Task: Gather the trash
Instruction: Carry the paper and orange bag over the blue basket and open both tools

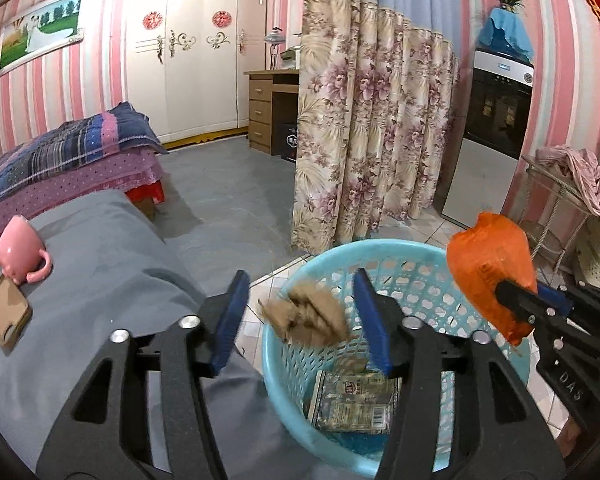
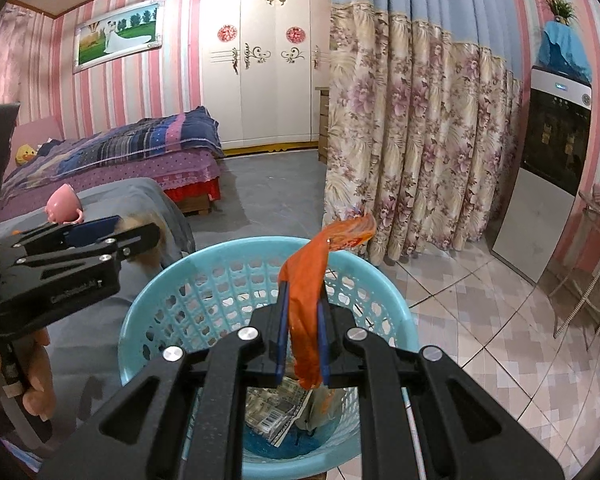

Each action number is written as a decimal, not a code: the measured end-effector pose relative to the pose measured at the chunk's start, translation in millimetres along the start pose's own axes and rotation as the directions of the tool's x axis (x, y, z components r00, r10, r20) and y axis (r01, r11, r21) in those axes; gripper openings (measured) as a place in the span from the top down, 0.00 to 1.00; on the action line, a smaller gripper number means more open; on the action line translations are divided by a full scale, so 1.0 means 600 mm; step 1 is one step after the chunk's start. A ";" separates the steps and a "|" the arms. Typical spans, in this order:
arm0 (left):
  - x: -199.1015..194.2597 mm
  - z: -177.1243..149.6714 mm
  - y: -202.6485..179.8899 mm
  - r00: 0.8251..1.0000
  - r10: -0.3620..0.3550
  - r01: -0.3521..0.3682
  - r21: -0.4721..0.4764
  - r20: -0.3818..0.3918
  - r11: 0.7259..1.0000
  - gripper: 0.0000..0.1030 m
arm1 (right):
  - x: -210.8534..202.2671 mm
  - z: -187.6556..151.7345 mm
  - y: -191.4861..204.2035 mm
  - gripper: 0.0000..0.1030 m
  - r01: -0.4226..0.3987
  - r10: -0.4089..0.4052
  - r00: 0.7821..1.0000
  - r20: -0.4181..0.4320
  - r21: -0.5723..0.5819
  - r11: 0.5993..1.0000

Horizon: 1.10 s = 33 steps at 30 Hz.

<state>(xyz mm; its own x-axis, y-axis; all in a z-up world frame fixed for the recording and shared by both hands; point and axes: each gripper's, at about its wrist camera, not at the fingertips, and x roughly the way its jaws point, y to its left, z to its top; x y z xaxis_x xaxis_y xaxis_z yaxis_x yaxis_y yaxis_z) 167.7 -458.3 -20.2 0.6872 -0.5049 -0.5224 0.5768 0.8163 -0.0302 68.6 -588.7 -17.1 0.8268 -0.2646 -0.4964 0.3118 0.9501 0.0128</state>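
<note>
A light blue mesh trash basket point(image 1: 332, 252) stands on the floor beside a grey-covered table; it also shows in the right wrist view point(image 2: 220, 256). My left gripper point(image 1: 300, 316) is open over its rim, and a crumpled brown paper wad point(image 1: 308, 314), blurred, is in the air between the fingers, free of both. My right gripper point(image 2: 302, 340) is shut on an orange plastic wrapper point(image 2: 312, 280) above the basket; the wrapper also shows in the left wrist view point(image 1: 488, 264). A printed packet point(image 1: 352, 400) lies at the basket's bottom.
A pink mug point(image 1: 20, 248) lies tipped on the grey cloth point(image 1: 112, 264) next to a phone in a tan case point(image 1: 8, 312). A bed point(image 1: 60, 160), a floral curtain point(image 1: 372, 128), a fridge point(image 1: 496, 120) and a wire rack with clothes point(image 1: 572, 184) surround the tiled floor.
</note>
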 end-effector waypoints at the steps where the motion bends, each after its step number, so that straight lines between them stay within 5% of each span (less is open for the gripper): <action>1: 0.001 0.005 -0.002 1.000 -0.008 0.008 0.002 0.002 1.000 0.37 | 0.000 0.000 -0.001 0.88 0.001 -0.001 1.000 0.000 0.002 1.000; 6: -0.013 0.019 0.006 0.999 0.013 -0.013 0.003 0.036 1.000 0.16 | 0.001 -0.001 -0.003 0.88 0.008 -0.008 1.000 -0.004 0.014 1.000; 12: -0.034 0.019 0.037 0.997 0.052 -0.051 -0.020 0.057 0.998 0.08 | 0.004 -0.004 0.004 0.88 0.013 -0.013 1.000 -0.008 0.015 1.000; 25: -0.093 0.003 0.134 0.981 0.179 -0.175 -0.064 0.073 0.983 0.05 | 0.028 -0.001 0.033 0.85 0.062 -0.062 0.998 -0.005 0.036 0.997; 26: -0.097 0.002 0.141 0.980 0.184 -0.179 -0.072 0.072 0.981 0.05 | 0.029 0.000 0.035 0.82 0.066 -0.066 0.998 -0.006 0.034 0.997; 28: -0.106 0.000 0.155 0.978 0.195 -0.189 -0.082 0.072 0.979 0.05 | 0.033 0.001 0.040 0.50 0.090 -0.090 0.996 -0.003 0.035 0.995; 32: -0.126 -0.009 0.187 0.971 0.227 -0.219 -0.105 0.070 0.970 0.05 | 0.045 -0.002 0.051 0.38 0.126 -0.126 0.992 -0.025 0.025 0.992; 33: -0.132 -0.015 0.196 0.969 0.237 -0.229 -0.112 0.065 0.967 0.05 | 0.045 -0.002 0.053 0.27 0.139 -0.138 0.990 -0.025 0.027 0.990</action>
<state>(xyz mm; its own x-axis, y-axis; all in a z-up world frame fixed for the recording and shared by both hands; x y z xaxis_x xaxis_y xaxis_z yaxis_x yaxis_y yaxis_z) 177.0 -320.1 10.1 0.8314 -0.3145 -0.4581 0.3515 0.9362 -0.0048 100.4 -565.4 -31.0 0.7638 -0.3890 -0.5150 0.4359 0.8994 -0.0329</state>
